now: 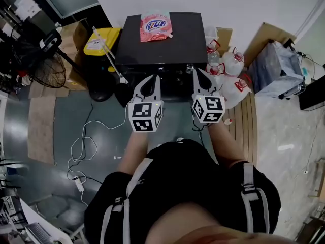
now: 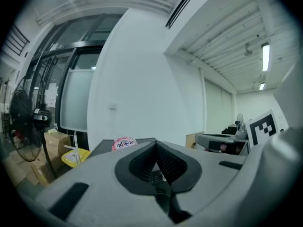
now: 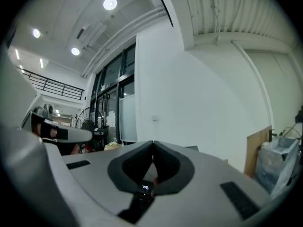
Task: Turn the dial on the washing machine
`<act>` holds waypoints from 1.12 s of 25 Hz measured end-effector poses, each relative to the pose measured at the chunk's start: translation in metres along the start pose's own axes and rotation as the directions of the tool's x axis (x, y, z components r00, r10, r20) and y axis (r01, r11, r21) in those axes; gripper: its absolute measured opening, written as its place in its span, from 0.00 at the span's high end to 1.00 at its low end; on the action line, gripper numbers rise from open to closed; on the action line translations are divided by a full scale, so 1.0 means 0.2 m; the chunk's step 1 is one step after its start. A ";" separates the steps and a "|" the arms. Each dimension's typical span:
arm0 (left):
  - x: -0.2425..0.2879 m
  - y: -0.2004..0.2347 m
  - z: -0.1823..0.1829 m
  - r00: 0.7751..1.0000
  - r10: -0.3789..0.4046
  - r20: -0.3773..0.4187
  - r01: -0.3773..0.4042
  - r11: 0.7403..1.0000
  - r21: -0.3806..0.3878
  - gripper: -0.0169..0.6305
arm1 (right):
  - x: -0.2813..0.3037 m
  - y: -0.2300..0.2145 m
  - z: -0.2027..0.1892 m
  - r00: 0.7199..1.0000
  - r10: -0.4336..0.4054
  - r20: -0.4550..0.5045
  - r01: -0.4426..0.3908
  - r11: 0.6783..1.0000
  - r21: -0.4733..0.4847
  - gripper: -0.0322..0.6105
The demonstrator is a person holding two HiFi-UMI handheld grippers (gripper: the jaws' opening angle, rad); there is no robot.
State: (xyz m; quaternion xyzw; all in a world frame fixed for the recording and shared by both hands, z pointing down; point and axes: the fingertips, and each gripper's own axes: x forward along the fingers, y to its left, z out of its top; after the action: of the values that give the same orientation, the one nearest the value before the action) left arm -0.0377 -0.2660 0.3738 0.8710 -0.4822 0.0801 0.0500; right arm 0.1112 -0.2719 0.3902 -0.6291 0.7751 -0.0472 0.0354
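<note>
Pouch on washing machine (fan left, bottles right).

Bright ceiling lights, fisheye edges, sharp

Holds left gripper and right gripper side by side, forearms stretched forward, tips pointing far. Jaws of the 2 closed together, nothing between.
</note>
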 end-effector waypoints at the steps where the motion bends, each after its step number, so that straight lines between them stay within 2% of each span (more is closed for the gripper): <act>1: 0.02 0.02 0.00 1.000 -0.002 0.001 0.002 1.000 -0.002 0.98 | 0.03 -0.01 -0.03 1.000 -0.010 -0.019 0.009 1.000 -0.008 0.94; 4: 0.08 0.10 0.03 1.000 -0.006 0.007 0.007 1.000 -0.019 0.98 | 0.14 -0.05 -0.14 0.997 -0.019 -0.078 0.015 0.999 -0.050 0.91; 6: 0.12 0.13 0.02 1.000 -0.014 0.003 0.014 1.000 -0.023 0.98 | 0.21 -0.08 -0.21 0.994 -0.025 -0.108 0.015 0.996 -0.089 0.76; 10: 0.16 0.20 -0.03 1.000 -0.012 -0.021 0.012 1.000 -0.029 0.98 | 0.33 -0.16 -0.40 0.979 -0.088 -0.185 0.053 0.981 -0.185 0.65; 13: 0.20 0.24 -0.04 0.999 -0.002 -0.034 0.001 0.999 -0.036 0.98 | 0.42 -0.20 -0.57 0.960 -0.103 -0.262 0.040 0.971 -0.234 0.64; 17: 0.23 0.31 -0.08 0.998 0.028 -0.061 -0.030 0.999 -0.030 0.98 | 0.53 -0.27 -0.79 0.930 -0.122 -0.347 0.047 0.975 -0.218 0.64; 22: 0.22 0.38 -0.18 0.990 0.087 -0.109 -0.092 0.995 -0.040 0.98 | 0.61 -0.38 -1.04 0.885 -0.181 -0.428 0.119 0.979 -0.169 0.63; 28: 0.19 0.47 -0.26 0.977 0.148 -0.154 -0.157 0.987 -0.044 0.98 | 0.69 -0.50 -1.27 0.829 -0.246 -0.503 0.180 0.968 -0.177 0.59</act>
State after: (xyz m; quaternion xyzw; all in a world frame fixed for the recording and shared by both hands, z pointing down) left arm -0.1017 -0.3385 0.4337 0.8212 -0.5445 0.1356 0.1041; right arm 0.1507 -0.4206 0.6552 -0.6764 0.6817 -0.1719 -0.2195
